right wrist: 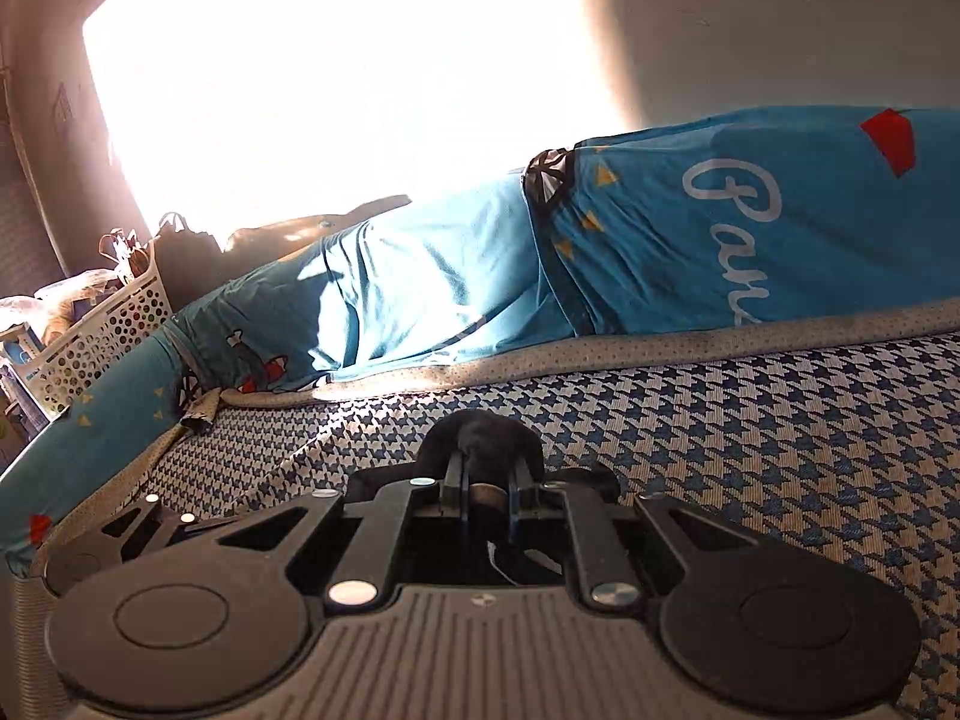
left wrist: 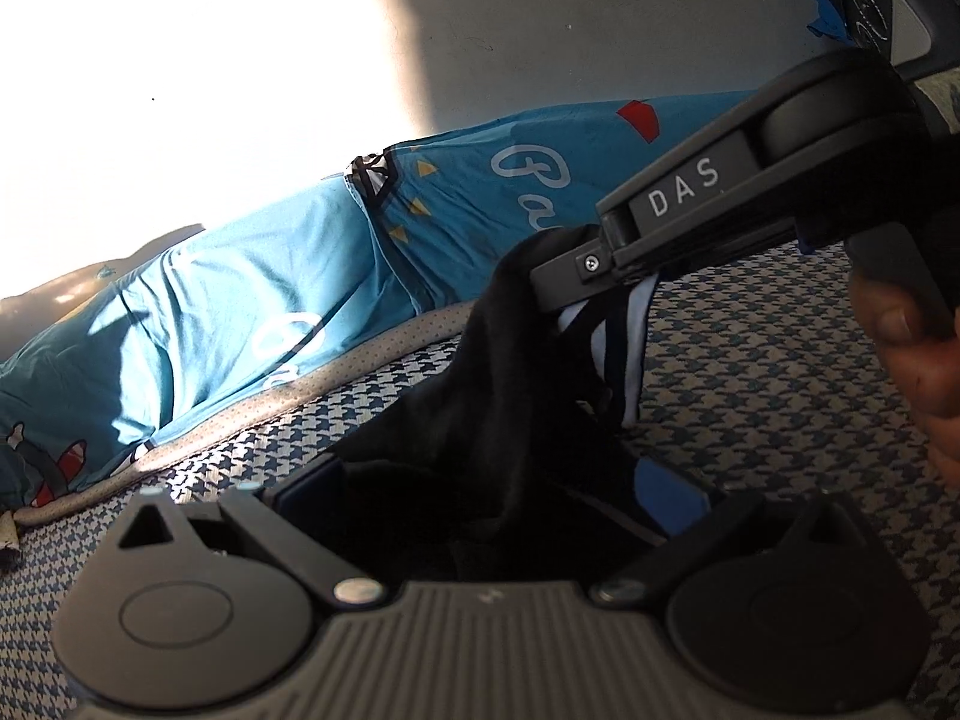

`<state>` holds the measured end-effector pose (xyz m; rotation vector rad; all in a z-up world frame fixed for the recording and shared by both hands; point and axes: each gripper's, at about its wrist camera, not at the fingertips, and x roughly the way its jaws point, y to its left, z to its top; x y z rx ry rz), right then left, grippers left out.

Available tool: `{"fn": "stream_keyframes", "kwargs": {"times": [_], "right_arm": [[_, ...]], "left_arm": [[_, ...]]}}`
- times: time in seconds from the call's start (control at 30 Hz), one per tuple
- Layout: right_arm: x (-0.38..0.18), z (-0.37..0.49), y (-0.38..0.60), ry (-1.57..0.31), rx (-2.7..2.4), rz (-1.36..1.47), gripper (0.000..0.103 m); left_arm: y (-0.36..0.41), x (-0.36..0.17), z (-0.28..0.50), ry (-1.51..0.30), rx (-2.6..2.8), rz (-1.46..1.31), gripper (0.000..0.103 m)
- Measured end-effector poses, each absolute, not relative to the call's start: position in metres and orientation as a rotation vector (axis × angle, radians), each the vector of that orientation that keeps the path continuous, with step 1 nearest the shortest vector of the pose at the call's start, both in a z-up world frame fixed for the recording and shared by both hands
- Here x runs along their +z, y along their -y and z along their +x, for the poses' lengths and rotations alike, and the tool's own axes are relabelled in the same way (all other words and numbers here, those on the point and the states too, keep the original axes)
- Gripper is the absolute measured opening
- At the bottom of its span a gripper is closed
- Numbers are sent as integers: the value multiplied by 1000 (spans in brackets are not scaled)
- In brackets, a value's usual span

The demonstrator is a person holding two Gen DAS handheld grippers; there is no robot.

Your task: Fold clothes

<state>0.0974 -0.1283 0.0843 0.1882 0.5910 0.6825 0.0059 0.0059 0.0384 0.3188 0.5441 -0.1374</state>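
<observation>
A black garment (left wrist: 498,384) with a white and navy striped part (left wrist: 630,336) hangs over the houndstooth bed cover (left wrist: 750,396). In the left wrist view my right gripper (left wrist: 558,282), marked DAS, comes in from the upper right, shut on the garment's top edge. From there the cloth drapes down into my left gripper (left wrist: 486,492). The left jaws stand wide apart, and the blue pad (left wrist: 672,498) on the right shows bare. In the right wrist view my right gripper (right wrist: 483,462) has its jaws close together, with a bunch of the black garment (right wrist: 480,432) pinched at the tips.
Blue bedding (right wrist: 690,252) with white script and red shapes lies along the far edge of the bed, against a sunlit wall. A white perforated basket (right wrist: 102,336) stands at the left. A person's hand (left wrist: 918,360) holds the right gripper's handle.
</observation>
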Motion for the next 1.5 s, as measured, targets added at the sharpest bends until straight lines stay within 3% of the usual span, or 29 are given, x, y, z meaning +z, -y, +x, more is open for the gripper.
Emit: {"fn": "stream_keyframes", "kwargs": {"times": [0.23, 0.3, 0.43, 0.57, 0.67, 0.8, 0.97, 1.2, 1.33, 1.4, 1.5], "right_arm": [[90, 94, 120, -570, 737, 199, 12], [91, 93, 118, -565, 751, 200, 12], [92, 92, 116, -560, 771, 199, 12], [92, 93, 115, -562, 789, 201, 13], [91, 93, 116, -566, 792, 210, 16], [90, 95, 121, -585, 796, 238, 20], [88, 96, 129, -603, 766, 249, 42], [63, 102, 127, -759, 709, 157, 44], [43, 99, 120, -858, 701, 79, 55], [35, 97, 116, -897, 699, 42, 57], [24, 94, 112, -951, 694, 17, 60]], "left_arm": [[-11, 40, 24, -488, -61, 276, 102], [-15, 40, 31, -494, -43, 258, 86], [-23, 41, 42, -518, -64, 173, 70], [-25, 42, 45, -499, -37, 152, 41], [-35, 45, 49, -499, 16, 90, 27], [-60, 50, 54, -496, 140, 8, 26], [-103, 51, 59, -519, 307, -111, 26], [-149, 49, 54, -554, 410, -238, 33], [-158, 49, 50, -562, 425, -251, 37], [-163, 48, 49, -565, 438, -254, 47], [-168, 47, 48, -569, 449, -253, 47]]}}
